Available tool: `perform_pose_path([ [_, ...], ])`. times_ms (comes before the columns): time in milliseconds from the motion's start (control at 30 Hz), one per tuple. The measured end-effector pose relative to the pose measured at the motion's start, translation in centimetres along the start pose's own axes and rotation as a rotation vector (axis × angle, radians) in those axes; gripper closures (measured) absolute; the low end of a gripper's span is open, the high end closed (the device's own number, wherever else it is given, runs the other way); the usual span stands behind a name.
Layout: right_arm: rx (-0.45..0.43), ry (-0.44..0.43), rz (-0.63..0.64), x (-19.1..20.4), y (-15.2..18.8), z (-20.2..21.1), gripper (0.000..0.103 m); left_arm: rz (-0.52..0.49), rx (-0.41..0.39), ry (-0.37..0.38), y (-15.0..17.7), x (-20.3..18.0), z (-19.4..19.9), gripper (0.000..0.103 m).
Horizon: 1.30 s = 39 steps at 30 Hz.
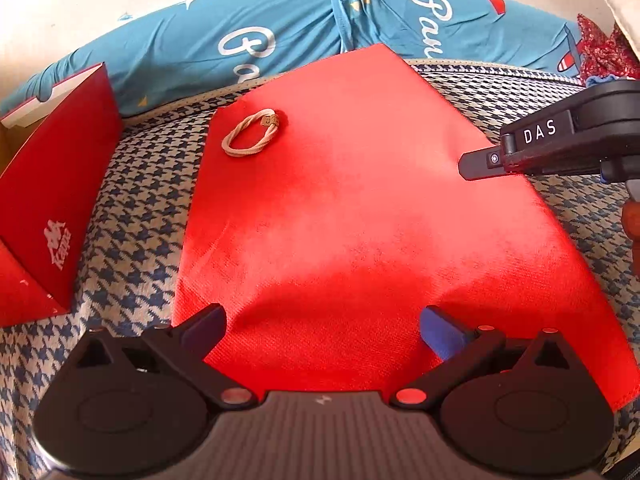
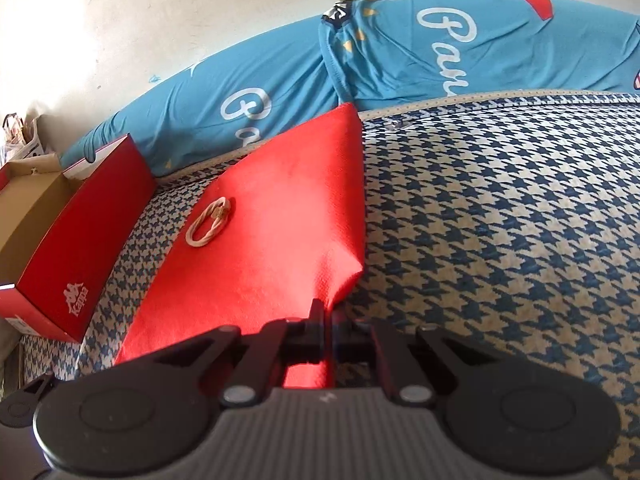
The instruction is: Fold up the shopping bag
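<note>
One red shopping bag (image 1: 360,208) lies flat across the houndstooth bed cover (image 2: 500,220), filling the middle of the left wrist view, its cord handle (image 1: 252,134) coiled on top at upper left. The right gripper (image 2: 322,312) has its fingers pressed together, pinching the bag's right edge, which bulges upward there. The left gripper (image 1: 322,320) hovers over the near edge with fingers spread, holding nothing. A single-sided pinch could drag the whole bag askew rather than fold it, or the slick fabric could slip free. The handle might roll off. A red shoebox (image 1: 52,208) sits at left, near enough to snag.
</note>
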State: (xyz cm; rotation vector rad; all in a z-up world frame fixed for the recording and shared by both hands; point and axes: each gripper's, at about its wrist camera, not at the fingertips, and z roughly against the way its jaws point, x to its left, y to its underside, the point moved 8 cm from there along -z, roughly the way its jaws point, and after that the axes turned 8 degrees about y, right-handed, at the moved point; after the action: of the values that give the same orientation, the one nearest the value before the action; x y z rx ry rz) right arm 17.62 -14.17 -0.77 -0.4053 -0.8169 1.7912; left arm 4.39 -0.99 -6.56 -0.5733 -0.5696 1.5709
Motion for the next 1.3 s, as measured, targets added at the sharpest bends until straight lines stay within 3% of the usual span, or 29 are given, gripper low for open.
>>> perform_pose_path([
  [200, -0.018, 0.063, 0.057, -0.3, -0.1, 0.2, 0.084, 0.025, 0.002, 0.029, -0.3, -0.1, -0.5, 0.0],
  [267, -0.059, 0.096, 0.112, 0.1, -0.5, 0.8, 0.068, 0.034, 0.007, 0.04, -0.3, 0.0, -0.5, 0.0],
  [333, -0.117, 0.149, 0.171, 0.4, -1.0, 1.5, 0.061, 0.029, 0.022, 0.042, -0.4, 0.1, -0.2, 0.0],
  [467, -0.151, 0.128, 0.154, 0.8, -2.1, 2.1, 0.061, -0.032, 0.037, 0.037, -0.5, -0.1, -0.1, 0.0],
  [700, -0.107, -0.026, 0.186, 4.2, -2.6, 0.4, 0.064, -0.17, 0.036, 0.019, -2.6, 0.3, -0.3, 0.0],
  [833, -0.078, -0.081, 0.187, 6.0, -3.5, -1.4, 0.066, -0.206, 0.027, 0.07, -3.2, 1.0, -0.6, 0.0],
  [1133, -0.036, -0.147, 0.198, 9.2, -5.5, -6.1, 0.067, -0.034, 0.087, 0.147, -0.6, 3.1, -2.1, 0.0],
  [1300, -0.021, -0.166, 0.179, 10.2, -6.5, -8.3, 0.067, -0.015, 0.085, 0.139, -0.2, 3.1, -2.0, 0.0],
])
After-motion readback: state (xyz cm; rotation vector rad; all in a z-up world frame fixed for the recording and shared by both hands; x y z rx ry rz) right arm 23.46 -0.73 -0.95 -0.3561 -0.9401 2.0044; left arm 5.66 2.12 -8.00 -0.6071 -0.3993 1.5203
